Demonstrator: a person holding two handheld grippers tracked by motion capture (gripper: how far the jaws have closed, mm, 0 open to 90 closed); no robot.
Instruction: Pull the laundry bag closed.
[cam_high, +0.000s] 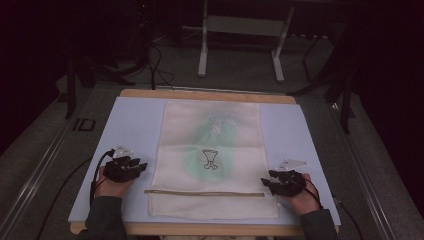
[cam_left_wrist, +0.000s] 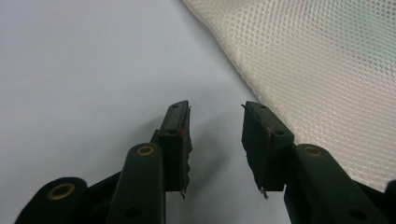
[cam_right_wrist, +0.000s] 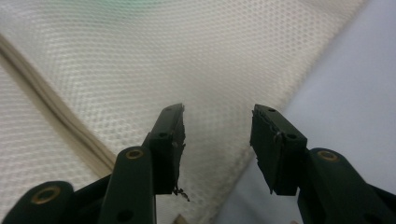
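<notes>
From the high view, a cream mesh bag (cam_high: 210, 160) lies flat between the left gripper (cam_high: 131, 166) and right gripper (cam_high: 276, 181), its long axis running away from the person on a pale mat (cam_high: 135, 125); the room beyond is dark.

In the left gripper view, jaws stand apart over bare mat, the mesh edge just right of them.

In the right gripper view, jaws are apart and empty, astride the bag's edge, a zip seam (cam_right_wrist: 56, 116) to their left.

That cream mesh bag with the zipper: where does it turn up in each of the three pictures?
High view: the mesh bag lies flat mid-table on the pale mat, between the two grippers.
Left gripper view: the bag's mesh fills the upper right, beside the open fingers.
Right gripper view: the mesh covers the left and centre.
Shared landmark: the bag's zipper, also a diagonal band in the right gripper view.
</notes>
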